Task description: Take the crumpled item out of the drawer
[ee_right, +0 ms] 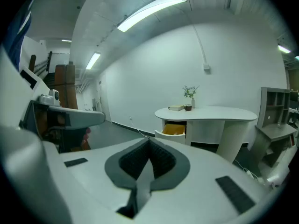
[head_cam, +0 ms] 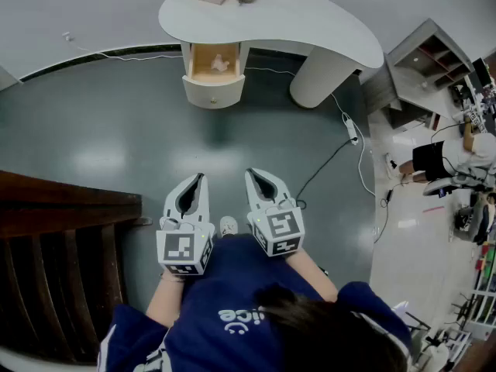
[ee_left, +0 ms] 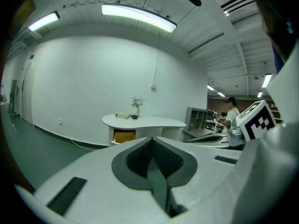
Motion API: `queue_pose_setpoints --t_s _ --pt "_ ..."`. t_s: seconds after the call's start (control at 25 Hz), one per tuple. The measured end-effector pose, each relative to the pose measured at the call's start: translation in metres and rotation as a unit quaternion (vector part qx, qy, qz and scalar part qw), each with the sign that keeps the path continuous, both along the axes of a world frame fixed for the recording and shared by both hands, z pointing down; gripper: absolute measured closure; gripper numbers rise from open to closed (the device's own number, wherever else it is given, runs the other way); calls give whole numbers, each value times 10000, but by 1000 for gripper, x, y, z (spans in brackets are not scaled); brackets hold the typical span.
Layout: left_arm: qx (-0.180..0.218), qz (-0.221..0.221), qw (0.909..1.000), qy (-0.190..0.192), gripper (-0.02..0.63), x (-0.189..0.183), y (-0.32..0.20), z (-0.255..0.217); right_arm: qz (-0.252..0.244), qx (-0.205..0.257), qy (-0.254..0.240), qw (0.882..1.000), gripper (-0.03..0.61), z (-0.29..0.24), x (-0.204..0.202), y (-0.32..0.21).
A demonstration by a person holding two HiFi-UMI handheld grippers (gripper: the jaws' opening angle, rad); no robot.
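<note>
left gripper: jaws pressed together, nothing in them; low by the person's lap, nose at 12–1 o'clock
right gripper: same, closed on nothing; just beside the left one, nose at 11 o'clock
floor: open stretch, grippers well apart from the desk
drawer: pulled open under the desk's left end, 12 o'clock from both grippers
crumpled item: pale wad inside the drawer; long axis too small to tell
nearer hand: about even, left looks slightly better lined up
next: needs a walk-in before any reach

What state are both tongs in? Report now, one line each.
Left tongs: closed, holding nothing.
Right tongs: closed, holding nothing.
</note>
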State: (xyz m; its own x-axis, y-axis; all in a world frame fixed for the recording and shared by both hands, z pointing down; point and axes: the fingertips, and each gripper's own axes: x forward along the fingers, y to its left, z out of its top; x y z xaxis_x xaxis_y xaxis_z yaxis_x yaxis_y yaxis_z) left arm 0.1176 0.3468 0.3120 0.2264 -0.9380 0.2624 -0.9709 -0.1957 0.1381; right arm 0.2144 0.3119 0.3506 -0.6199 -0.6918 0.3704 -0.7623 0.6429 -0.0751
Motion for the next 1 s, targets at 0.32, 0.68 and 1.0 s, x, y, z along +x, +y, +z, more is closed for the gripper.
queue_pose_setpoints --t_s 0.32,0.68,1.0 --pt "39 -144 9999 -29 609 14 5 -2 -47 -66 -222 9997 572 0 15 1" --pt "-8 -183 9998 -20 609 15 -4 8 -157 -205 -369 9990 571 11 15 -3" --pt "-35 13 10000 -33 609 8 -55 20 -156 -283 -330 9989 571 25 6 -48"
